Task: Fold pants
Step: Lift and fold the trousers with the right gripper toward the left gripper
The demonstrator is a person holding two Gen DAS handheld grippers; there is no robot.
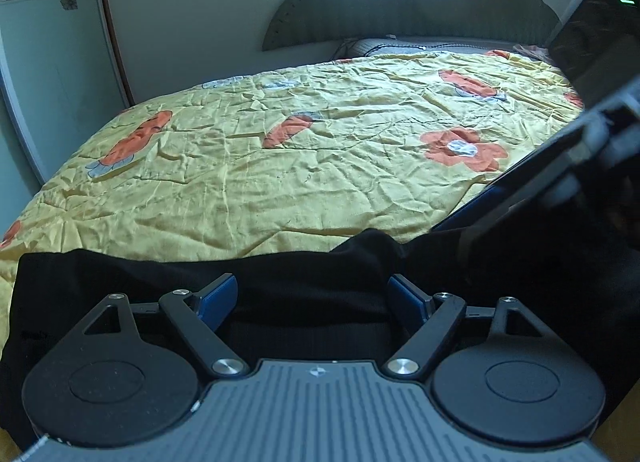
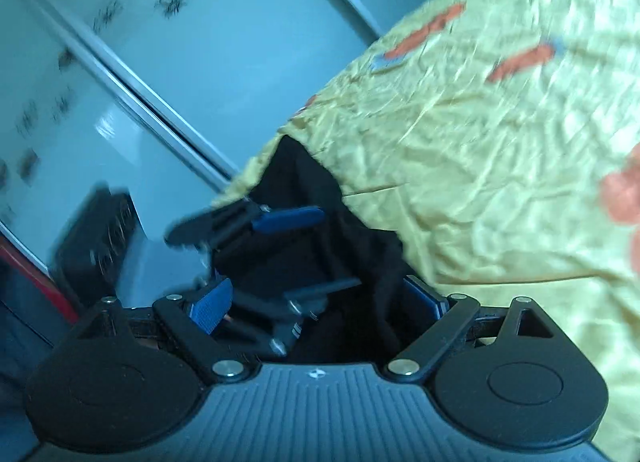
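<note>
From the left wrist, the black fabric pants [image 1: 280,282] lie along the near edge of the bed's crumpled yellow quilt with orange flowers [image 1: 320,166], their lower part hidden under the left gripper [image 1: 312,300], whose blue-padded jaws stand wide, released, over the cloth. The right gripper [image 1: 560,182] blocks the right side; beyond, the quilt lies open. The right wrist view is blurred: the right gripper [image 2: 320,302] gapes, unclenched, pants [image 2: 312,222] between its jaws, whether touching unclear.

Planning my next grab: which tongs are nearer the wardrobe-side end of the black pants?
Left. Left tongs are over the pants near that end; right tongs are farther along, away from the wardrobe.
</note>
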